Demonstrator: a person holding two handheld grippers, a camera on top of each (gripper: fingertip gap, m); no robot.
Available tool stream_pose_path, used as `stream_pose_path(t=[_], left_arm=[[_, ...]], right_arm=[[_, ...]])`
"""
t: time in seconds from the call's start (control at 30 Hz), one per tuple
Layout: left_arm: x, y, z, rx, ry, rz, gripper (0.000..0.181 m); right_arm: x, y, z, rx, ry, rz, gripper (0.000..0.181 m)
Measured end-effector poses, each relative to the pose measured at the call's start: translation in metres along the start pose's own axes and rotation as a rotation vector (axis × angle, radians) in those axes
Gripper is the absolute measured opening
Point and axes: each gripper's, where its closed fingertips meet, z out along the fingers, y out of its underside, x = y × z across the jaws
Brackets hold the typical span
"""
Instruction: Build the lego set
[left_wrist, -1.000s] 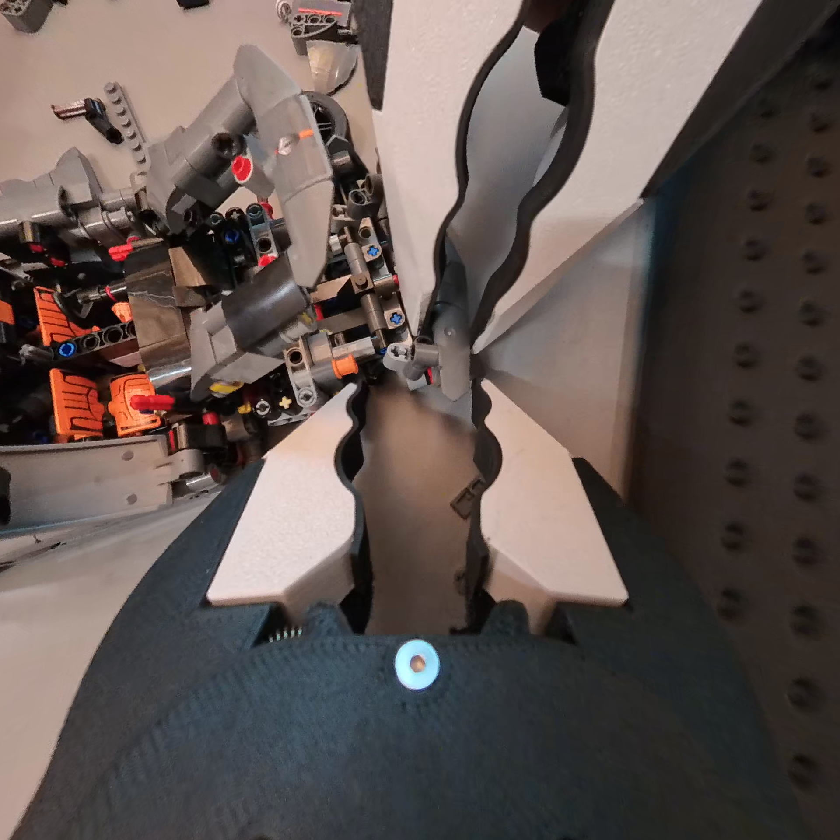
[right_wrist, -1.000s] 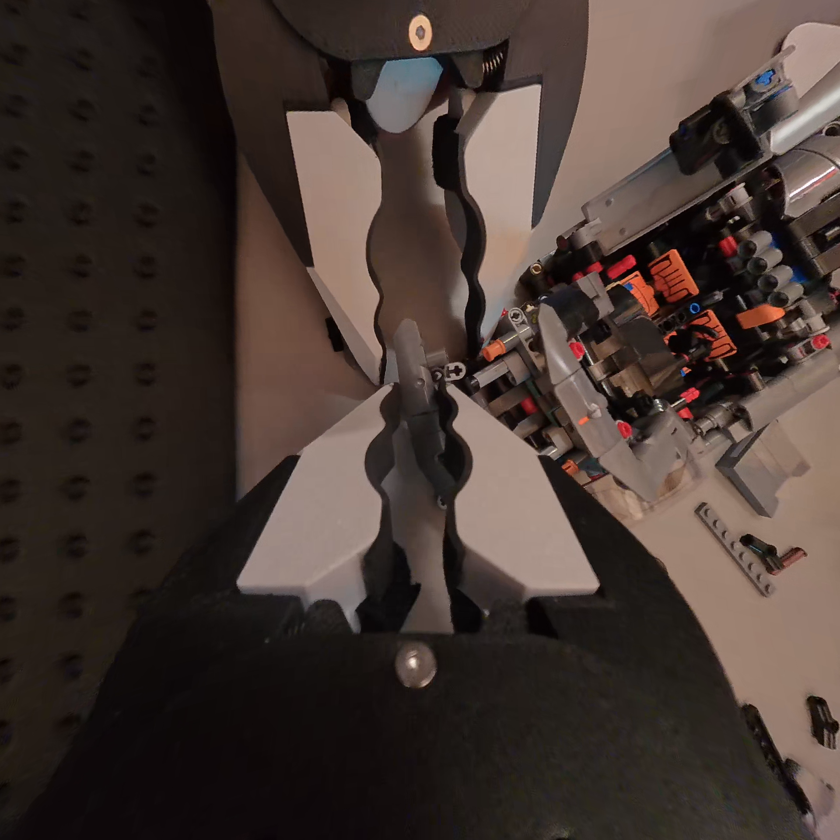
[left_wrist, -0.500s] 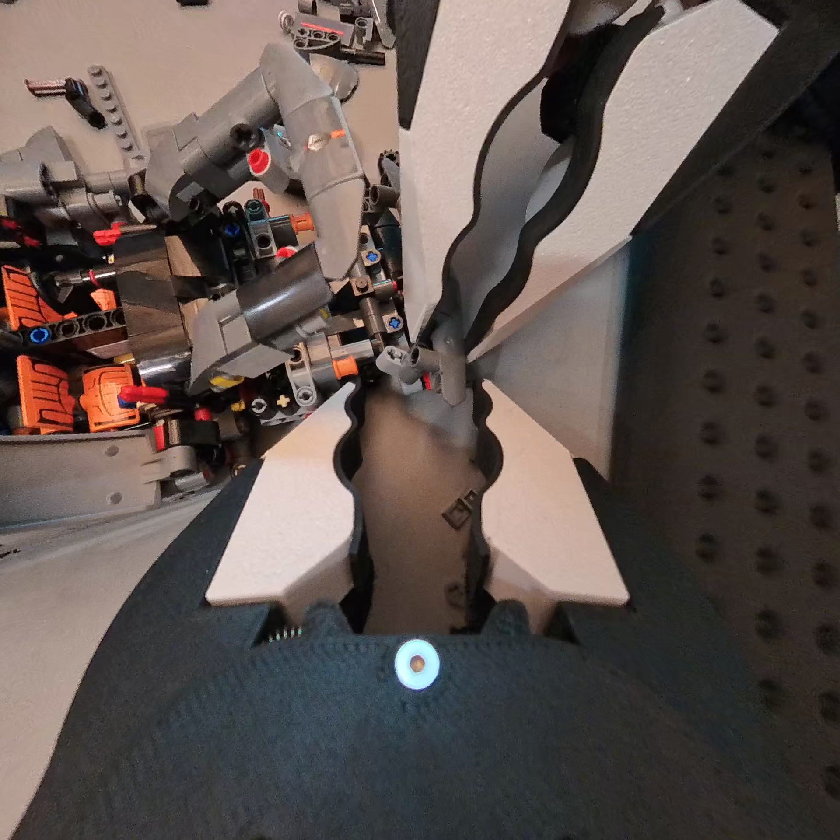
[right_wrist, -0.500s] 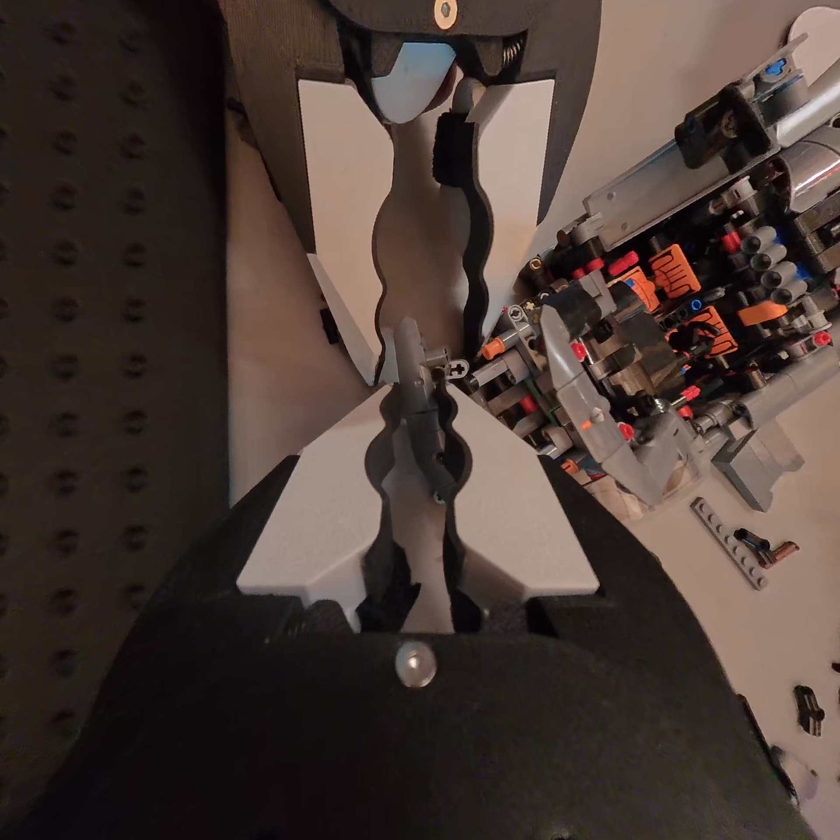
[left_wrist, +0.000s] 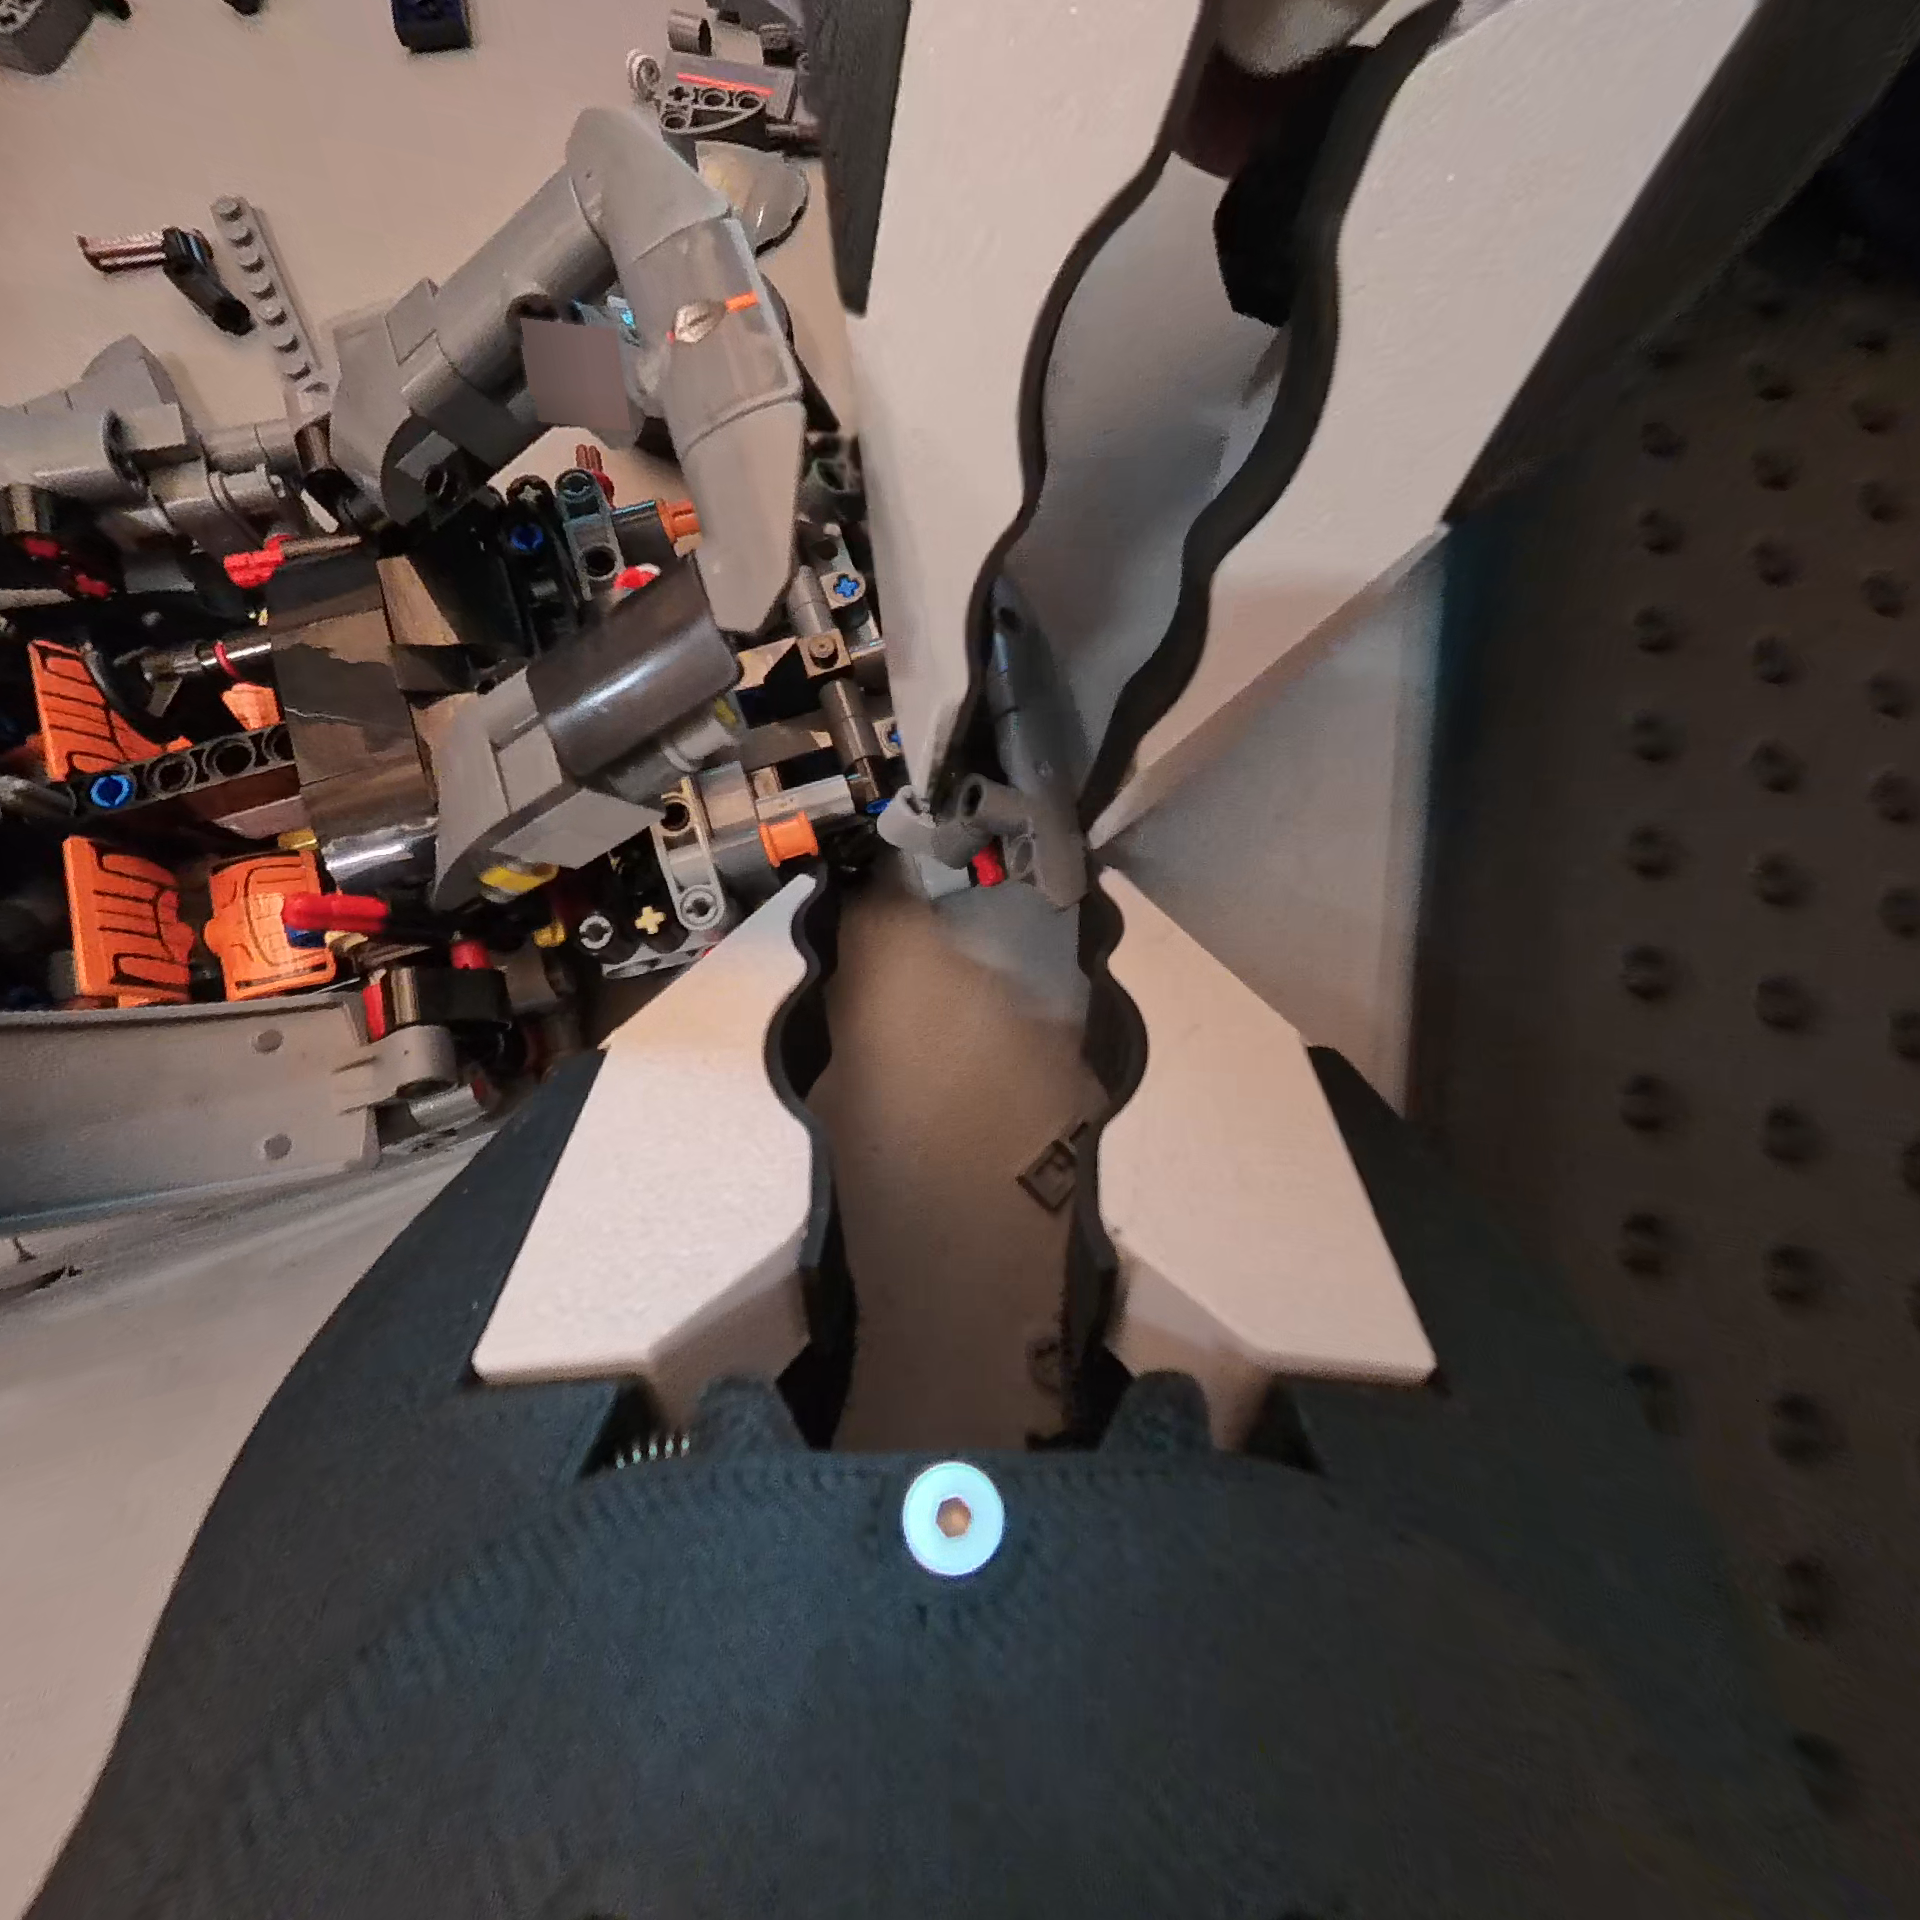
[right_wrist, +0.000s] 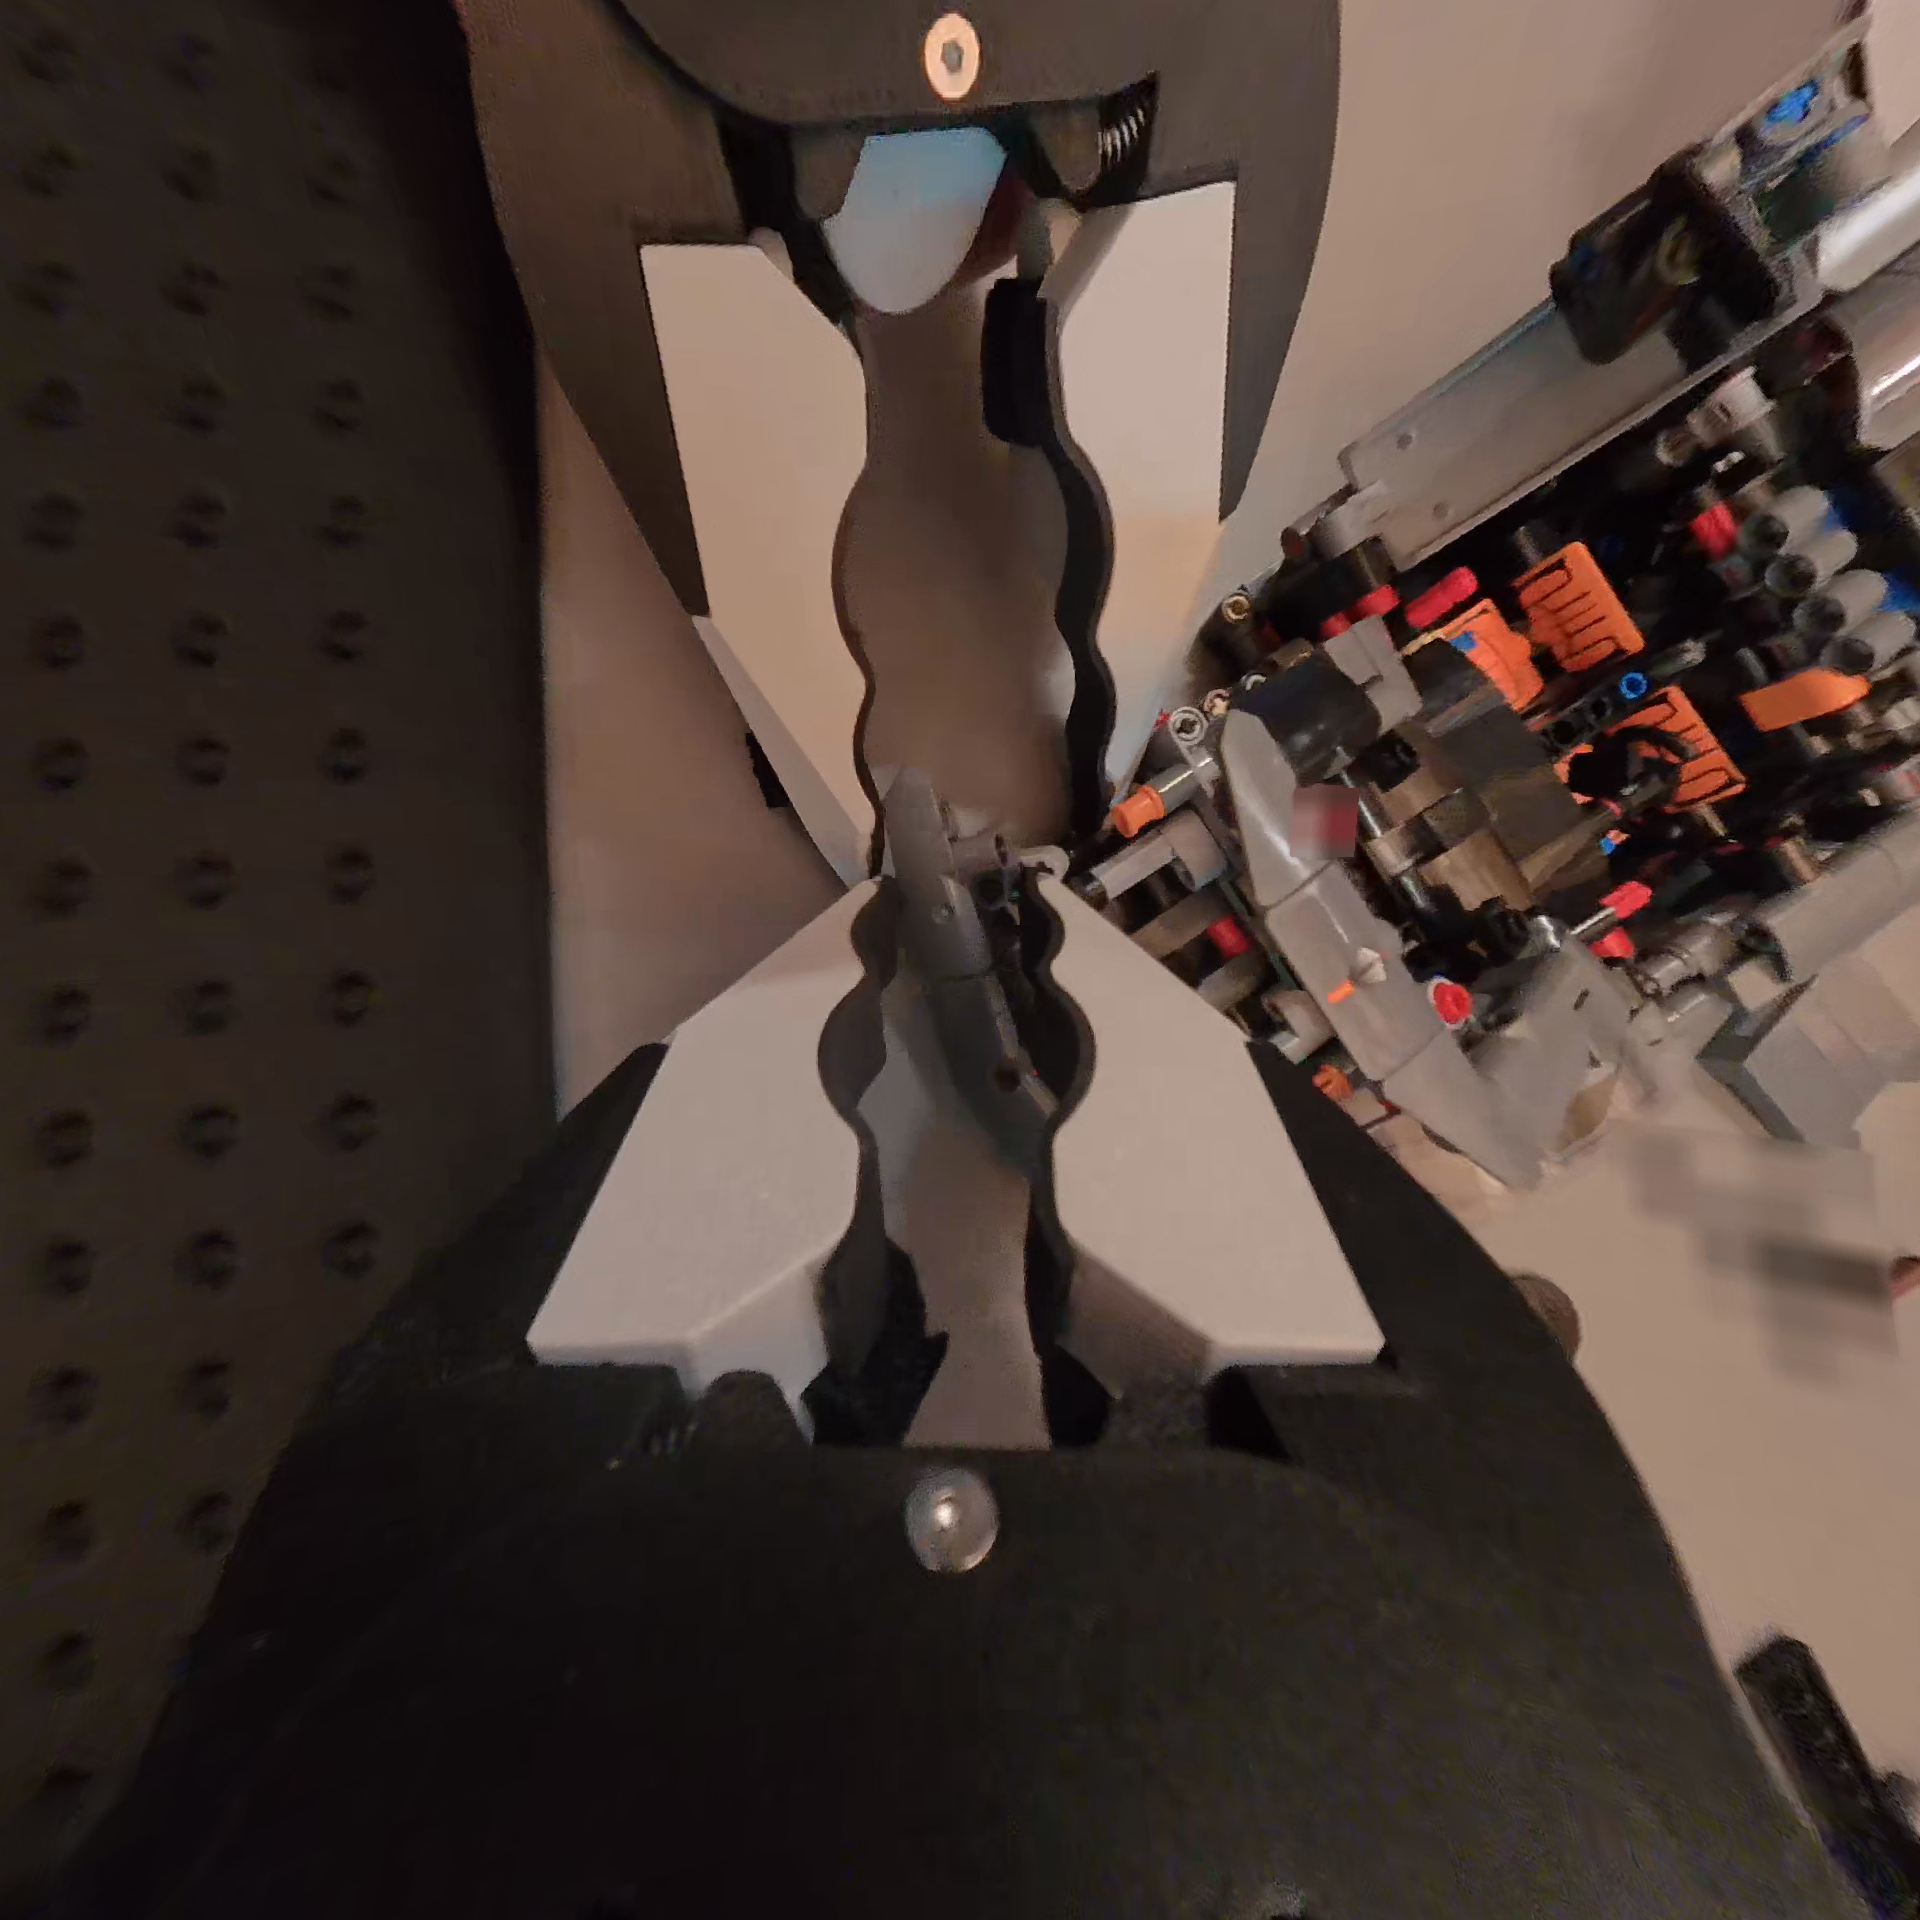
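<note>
A large grey, black and orange Technic model (left_wrist: 540, 707) lies on the pale table; in the right wrist view it is on the right (right_wrist: 1455, 862). My right gripper (right_wrist: 961, 894) is shut on a long dark grey Technic piece (right_wrist: 956, 977) with a small light grey connector at its tip. In the left wrist view this gripper comes down from the top with the piece (left_wrist: 1023, 790). My left gripper (left_wrist: 951, 894) is open, tip to tip with the right one. The piece's end sits just at its fingertips, close to the model's edge.
A dark mat with rows of dimples (left_wrist: 1714, 935) lies beside the grippers, on the left in the right wrist view (right_wrist: 208, 831). Loose parts lie on the table beyond the model: a long grey plate (left_wrist: 270, 301), a black pin (left_wrist: 197, 275) and several small pieces. Left and right tips are no more than a few centimetres apart.
Both grippers stay tip to tip with the grey piece still held. The right gripper has rocked slightly, and the table at the right of its view is now blurred by motion.
</note>
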Motion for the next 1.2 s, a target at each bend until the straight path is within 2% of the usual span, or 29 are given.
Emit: stream_pose_path(t=[0.37, 0.67, 1.2], left_arm=[[0.0013, 0.0006, -0.0008, 0.001, 0.010, 0.005, 0.046], [0.0025, -0.0002, -0.0037, 0.018, 0.071, -0.044, 0.046], [0.0007, -0.0010, -0.0028, 0.016, 0.057, -0.054, 0.043]], right_arm=[[-0.0019, 0.0041, 0.0007, -0.005, -0.057, 0.074, 0.020], [-0.0013, 0.0064, 0.0004, -0.021, -0.048, 0.063, 0.018], [0.0013, 0.0045, 0.0038, -0.008, -0.049, 0.094, 0.022]])
